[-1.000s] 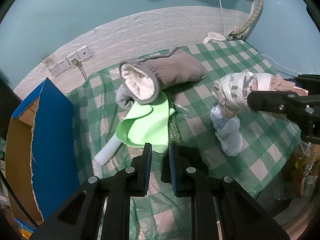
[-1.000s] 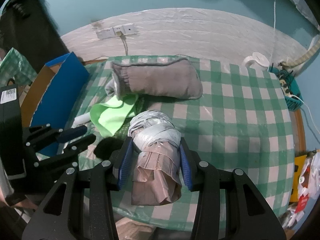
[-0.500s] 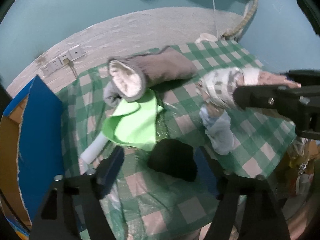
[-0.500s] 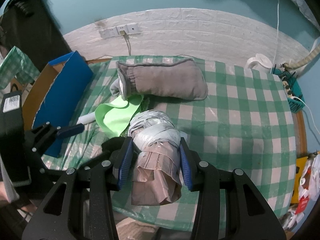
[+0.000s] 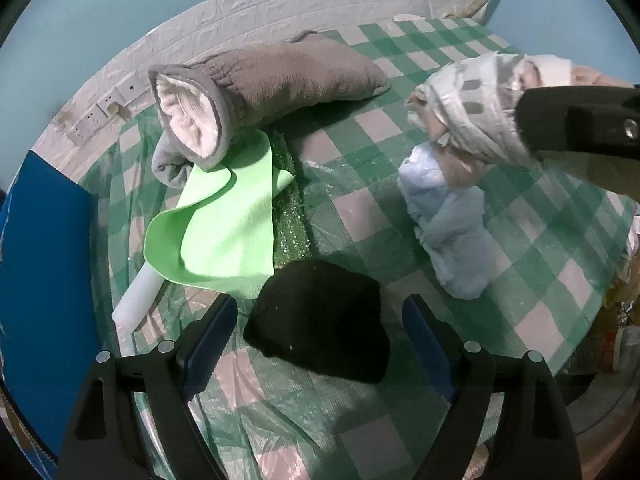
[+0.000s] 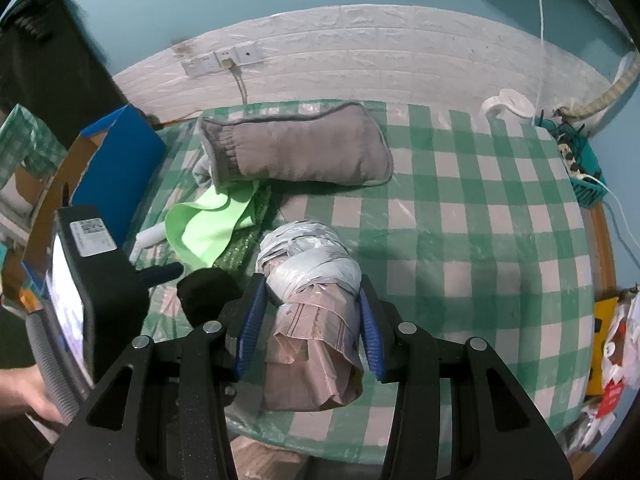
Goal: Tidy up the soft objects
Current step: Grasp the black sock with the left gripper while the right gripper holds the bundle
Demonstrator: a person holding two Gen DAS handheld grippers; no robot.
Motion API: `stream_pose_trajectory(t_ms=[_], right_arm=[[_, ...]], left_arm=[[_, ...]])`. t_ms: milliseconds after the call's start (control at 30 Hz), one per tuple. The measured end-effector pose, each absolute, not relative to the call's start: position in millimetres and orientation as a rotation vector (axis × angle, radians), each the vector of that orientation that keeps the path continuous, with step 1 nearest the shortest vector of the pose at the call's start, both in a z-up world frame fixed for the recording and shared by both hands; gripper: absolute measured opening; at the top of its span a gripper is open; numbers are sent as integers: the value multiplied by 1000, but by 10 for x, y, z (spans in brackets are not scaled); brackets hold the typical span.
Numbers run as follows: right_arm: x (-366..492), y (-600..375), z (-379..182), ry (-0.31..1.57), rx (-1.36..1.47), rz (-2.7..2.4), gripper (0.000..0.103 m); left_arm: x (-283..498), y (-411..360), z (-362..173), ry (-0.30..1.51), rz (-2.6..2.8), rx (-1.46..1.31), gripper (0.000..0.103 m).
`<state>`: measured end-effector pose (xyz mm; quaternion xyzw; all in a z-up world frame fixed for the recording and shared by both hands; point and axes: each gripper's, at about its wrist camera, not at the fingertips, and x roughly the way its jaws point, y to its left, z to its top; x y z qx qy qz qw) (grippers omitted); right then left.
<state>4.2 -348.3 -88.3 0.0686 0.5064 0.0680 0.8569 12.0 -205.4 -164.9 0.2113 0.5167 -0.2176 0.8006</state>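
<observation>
Green-checked cloth is covering the surface [image 5: 460,52]. Left tongs [image 5: 320,320] are opening, straddling a black cloth [image 5: 320,320] lying crosswise between them, untouched. Right tongs [image 6: 312,320] are clenching a wrapped bundle [image 6: 312,312], its long axis running along the jaws.

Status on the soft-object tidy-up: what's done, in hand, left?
Done: nothing looks sorted yet.

In hand: the right gripper is shut on a taped, plastic-wrapped pink bundle. The left gripper is opening, its jaws either side of a black cloth lump lying on the checked tablecloth, untouched.

Left: grey fleece-lined pouch, lime-green cloth, pale blue wrapped roll, all loose.
</observation>
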Motion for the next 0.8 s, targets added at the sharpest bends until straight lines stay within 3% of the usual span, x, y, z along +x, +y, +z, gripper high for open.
stream_pose_trajectory(t_ms=[133,200,367,800], right_arm=[[60,-3507,-901,1066,149,141,43],[66,-3519,-910,1068,154,140,43],[74,-3529,-917,1069,155,141,43],[46,-3491,-799,1040,154,147,43]], left_arm=[[178,-2072,-1697,1120,-466,448,83],[192,-2078,-1708,1121,-465,440,69],[209,-2058,-1734,1123,-475,423,53],[102,-1924,-1412,1029,-412,439,48]])
